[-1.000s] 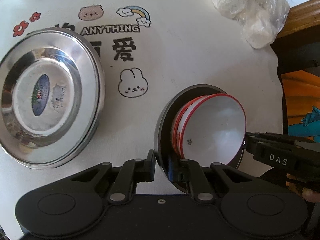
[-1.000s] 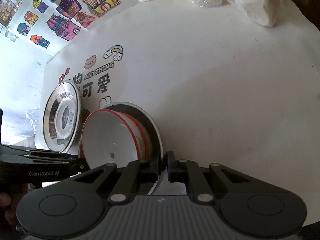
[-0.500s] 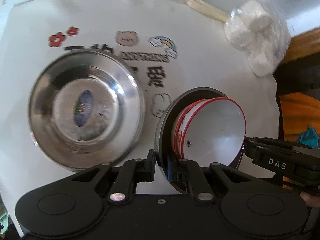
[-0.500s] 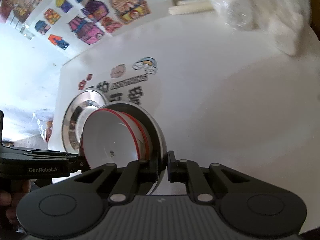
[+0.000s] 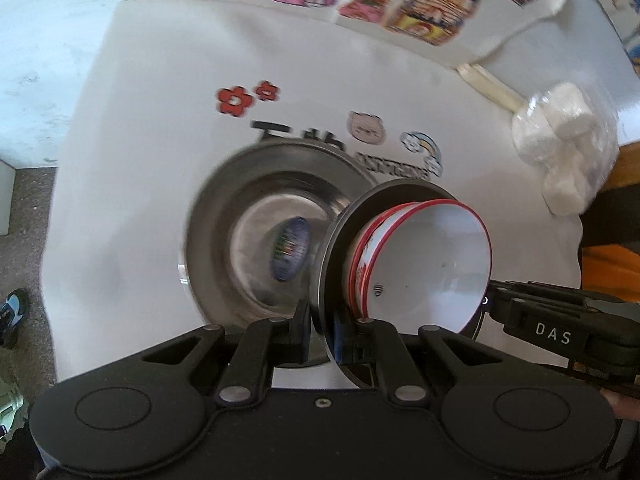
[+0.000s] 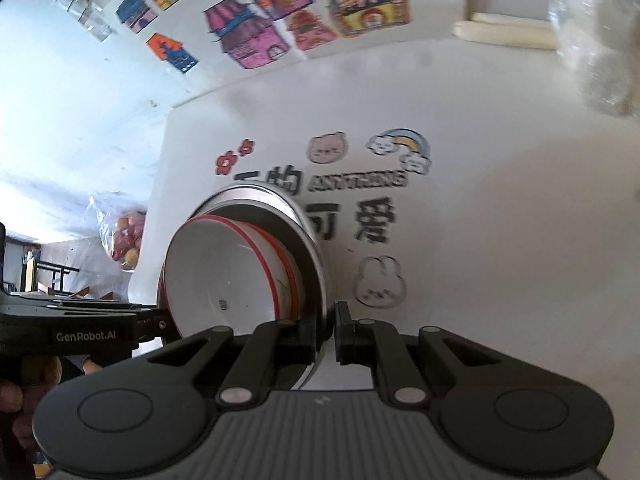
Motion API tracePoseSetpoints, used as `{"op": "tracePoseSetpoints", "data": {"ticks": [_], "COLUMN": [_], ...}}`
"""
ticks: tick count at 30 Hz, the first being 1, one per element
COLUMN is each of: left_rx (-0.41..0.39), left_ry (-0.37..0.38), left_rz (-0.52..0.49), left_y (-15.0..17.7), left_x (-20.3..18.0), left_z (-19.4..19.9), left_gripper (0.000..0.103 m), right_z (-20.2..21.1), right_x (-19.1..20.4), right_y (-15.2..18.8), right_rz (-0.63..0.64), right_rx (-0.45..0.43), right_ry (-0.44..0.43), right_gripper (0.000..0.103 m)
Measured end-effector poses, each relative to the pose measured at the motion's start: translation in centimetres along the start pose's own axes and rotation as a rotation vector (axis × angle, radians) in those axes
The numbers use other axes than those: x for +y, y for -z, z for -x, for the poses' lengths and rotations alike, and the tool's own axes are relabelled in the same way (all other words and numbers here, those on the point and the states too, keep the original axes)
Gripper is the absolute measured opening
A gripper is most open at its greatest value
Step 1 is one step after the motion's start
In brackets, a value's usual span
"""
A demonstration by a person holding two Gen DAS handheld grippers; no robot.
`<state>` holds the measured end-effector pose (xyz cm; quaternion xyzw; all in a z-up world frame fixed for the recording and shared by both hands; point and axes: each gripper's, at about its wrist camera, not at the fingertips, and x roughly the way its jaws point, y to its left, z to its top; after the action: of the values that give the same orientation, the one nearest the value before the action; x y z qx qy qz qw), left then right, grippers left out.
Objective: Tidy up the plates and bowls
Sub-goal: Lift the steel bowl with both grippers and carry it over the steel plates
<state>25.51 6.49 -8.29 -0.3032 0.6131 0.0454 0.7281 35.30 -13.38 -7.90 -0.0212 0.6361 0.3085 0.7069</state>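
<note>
From my seat, farthest left in the left wrist view lies the shiny round stainless-steel plate [image 5: 240, 240] with an oval sticker at its centre, resting on the white cartoon-printed tablecloth [image 5: 160, 140]. Just right of it, and overlapping its edge in the picture, I carry a second round steel plate [image 5: 336, 240] with a stack of red-rimmed white enamel bowls [image 5: 436, 264] sitting in it. My left gripper [image 5: 320, 332] has its jaws clamped on that plate's near rim, and on the far right my right gripper [image 5: 486, 301] pinches the opposite rim; the right wrist view confirms its jaws are closed on the plate's edge [image 6: 320, 280]. The load is tilted and appears to be off the cloth, partly over the resting plate. I judge this to be the carrying step: bringing plate and bowls onto the other plate. Next I would centre the load above it, level both hands together, lower gently, then release both rims evenly.
</note>
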Motion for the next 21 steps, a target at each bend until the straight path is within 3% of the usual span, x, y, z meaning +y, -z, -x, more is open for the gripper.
{"op": "tracePoseSetpoints", "data": {"ticks": [11,21], "left_rx": [0.005,0.032], "left_ry": [-0.009,-0.024], "left_rz": [0.053,0.032], "left_y": [-1.3,-2.2], "left_x": [4.2,5.2], "left_z": [0.4,-0.4], "left_gripper": [0.009,0.009], "right_z": [-3.0,-4.7], "right_x": [3.3,4.2], "right_y": [-1.9,-2.3], "right_rz": [0.039,0.021], "right_rx": [0.033,0.053], "right_ry": [-0.01,-0.007], "right_gripper": [0.01,0.01]}}
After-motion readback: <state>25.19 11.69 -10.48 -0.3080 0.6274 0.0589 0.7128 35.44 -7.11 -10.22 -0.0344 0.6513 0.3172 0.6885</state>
